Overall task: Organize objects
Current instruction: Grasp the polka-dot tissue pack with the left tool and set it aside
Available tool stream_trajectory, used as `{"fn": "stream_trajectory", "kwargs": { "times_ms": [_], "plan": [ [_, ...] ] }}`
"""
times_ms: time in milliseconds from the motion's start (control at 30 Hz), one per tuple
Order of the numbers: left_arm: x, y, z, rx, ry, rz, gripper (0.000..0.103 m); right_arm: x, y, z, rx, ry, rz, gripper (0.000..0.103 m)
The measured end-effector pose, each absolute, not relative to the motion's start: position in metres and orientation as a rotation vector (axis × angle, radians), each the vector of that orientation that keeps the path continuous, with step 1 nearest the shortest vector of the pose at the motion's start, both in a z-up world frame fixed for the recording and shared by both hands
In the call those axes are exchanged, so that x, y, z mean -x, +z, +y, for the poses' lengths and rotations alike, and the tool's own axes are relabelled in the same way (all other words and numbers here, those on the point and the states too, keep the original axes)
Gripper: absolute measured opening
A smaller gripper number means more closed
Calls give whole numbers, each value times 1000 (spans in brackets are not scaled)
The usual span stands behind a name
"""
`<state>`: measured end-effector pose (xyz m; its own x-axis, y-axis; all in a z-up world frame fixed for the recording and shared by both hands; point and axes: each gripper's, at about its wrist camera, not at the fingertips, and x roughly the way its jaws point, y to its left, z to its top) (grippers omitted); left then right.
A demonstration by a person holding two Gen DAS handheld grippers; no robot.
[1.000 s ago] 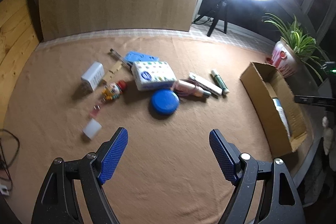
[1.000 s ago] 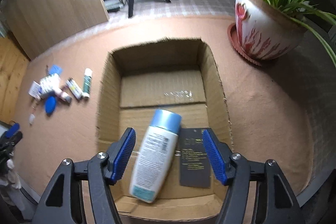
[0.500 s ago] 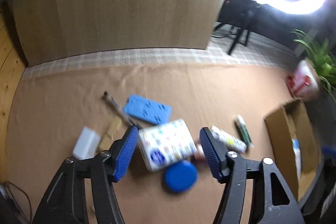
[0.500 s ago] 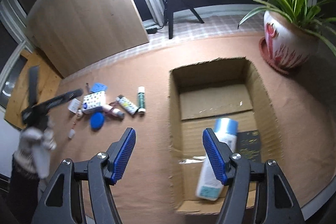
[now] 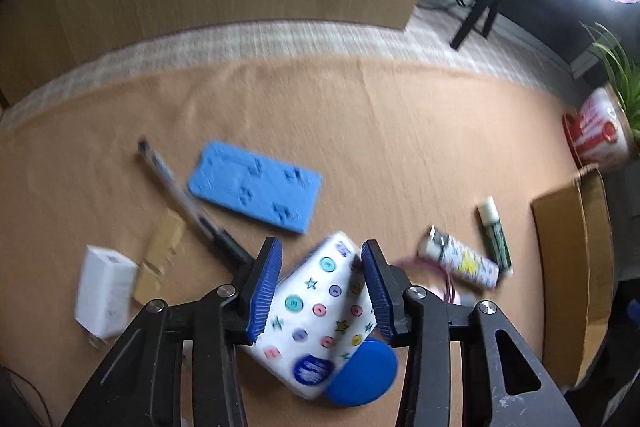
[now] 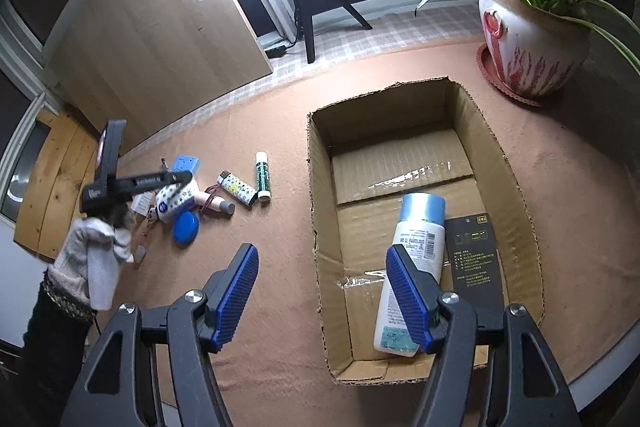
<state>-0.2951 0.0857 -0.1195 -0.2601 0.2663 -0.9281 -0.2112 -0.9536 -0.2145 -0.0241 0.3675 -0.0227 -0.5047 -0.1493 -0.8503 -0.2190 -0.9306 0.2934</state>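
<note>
Whereas a second ago the left gripper (image 5: 321,289) hung back over bare brown felt mat (image 5: 400,131) with its jaws spread wide, it now stands over the heap of things, and its jaws have just been closing around the white tissue pack printed with coloured dots and stars (image 5: 320,311). That pack lies tilted between the blue pads; whether the pads already press it I cannot tell through the blur. Its lower corner overlaps the round blue plastic lid (image 5: 362,373).

Meanwhile the right gripper (image 6: 321,297) has drawn back from the open brown cardboard box (image 6: 320,211), and its jaws stand spread with nothing between them, the left one over the mat, the right one over the box's near left corner.

Toward the mat's far edge and between heap and box the felt is bare. Left of the pack lie a white rectangular block (image 5: 105,291), a tan wooden piece (image 5: 160,255), a long dark pen (image 5: 188,203) and a flat blue embossed card (image 5: 256,191); right of it lie a patterned lighter (image 5: 460,263) and a green-and-white glue stick (image 5: 496,231).

Inside the box lie a white bottle with a pale blue cap (image 6: 412,267) and, just beside it, a flat black card (image 6: 476,255). A red-and-white plant pot (image 6: 532,55) stands at the mat's far right corner.
</note>
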Motion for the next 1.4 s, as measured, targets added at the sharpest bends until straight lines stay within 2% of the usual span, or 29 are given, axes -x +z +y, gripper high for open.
{"fn": "stream_trajectory", "kwargs": {
  "times_ms": [200, 500, 700, 867, 1000, 1067, 1267, 1400],
  "plan": [
    [254, -120, 87, 1651, 2293, -62, 44, 27, -23, 353, 1576, 2660, 559, 63],
    [177, -126, 71, 1581, 2364, -181, 44, 41, -37, 303, 1712, 2734, 442, 63],
    [130, -122, 55, 1522, 2477, -124, 44, 50, -55, 279, 1810, 2740, 441, 63],
    [98, -122, 29, 1492, 2546, -174, 45, 55, -68, 264, 1866, 2737, 404, 63],
    [93, -121, 15, 1507, 2564, -174, 51, 59, -77, 254, 1905, 2730, 390, 63],
    [91, -119, 6, 1520, 2578, -182, 51, 61, -80, 249, 1917, 2730, 387, 63],
    [91, -104, -25, 1500, 2579, -369, 54, 64, -89, 237, 1946, 2728, 370, 63],
    [97, -92, -40, 1469, 2624, -368, 56, 66, -94, 228, 1965, 2726, 357, 63]
  ]
}}
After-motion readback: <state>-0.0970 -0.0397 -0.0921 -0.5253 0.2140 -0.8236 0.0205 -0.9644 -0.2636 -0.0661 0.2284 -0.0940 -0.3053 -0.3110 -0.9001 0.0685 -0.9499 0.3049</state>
